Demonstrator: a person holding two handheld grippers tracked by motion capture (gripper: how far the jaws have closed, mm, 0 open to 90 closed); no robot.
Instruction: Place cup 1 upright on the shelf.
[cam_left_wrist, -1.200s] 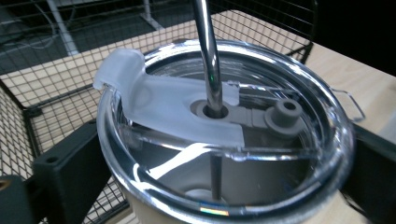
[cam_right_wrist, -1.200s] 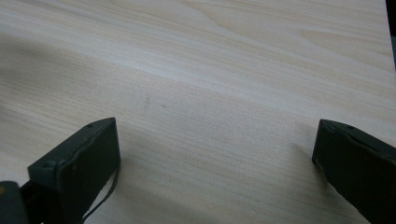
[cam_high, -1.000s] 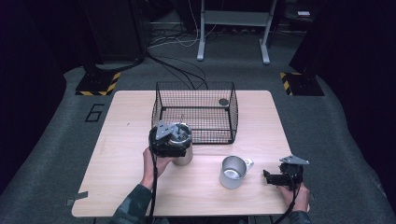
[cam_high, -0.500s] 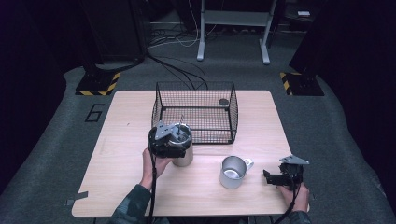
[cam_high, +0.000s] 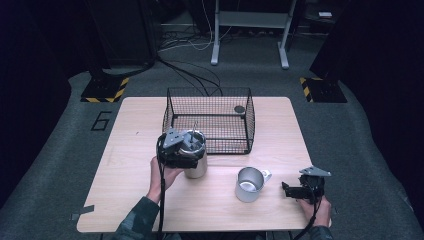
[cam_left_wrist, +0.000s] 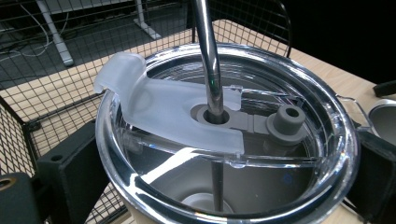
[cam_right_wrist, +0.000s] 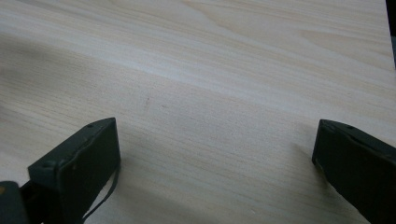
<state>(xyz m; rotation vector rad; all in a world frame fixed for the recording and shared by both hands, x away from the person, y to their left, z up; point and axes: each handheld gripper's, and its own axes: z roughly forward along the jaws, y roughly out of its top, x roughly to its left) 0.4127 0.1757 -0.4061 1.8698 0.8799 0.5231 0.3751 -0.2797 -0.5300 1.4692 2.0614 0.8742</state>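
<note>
The steel tumbler (cam_high: 195, 157) is standing upright on the table (cam_high: 125, 150), just in front of the wire basket (cam_high: 210, 120), near its front-left corner. It's got a clear lid (cam_left_wrist: 261, 93) with a frosted flap and a metal straw (cam_left_wrist: 208, 51) poking up through the middle hole (in the left gripper view you can see right down into the cup past the lid). The left gripper (cam_high: 182, 152) has its jaws on either side of the tumbler just under the rim, pressed against the wall, so it's clamped on it, with the person's left hand (cam_high: 162, 175) wrapped around the gripper from behind. Off to the right there's a metal mug (cam_high: 248, 184), open end up, with its handle pointing right, sitting well apart from the tumbler. Further right, near the table's front-right corner, the right gripper (cam_high: 290, 190) sits low over the wood, jaws spread wide with nothing between them, just bare table (cam_right_wrist: 210, 93) in the right gripper view.
</note>
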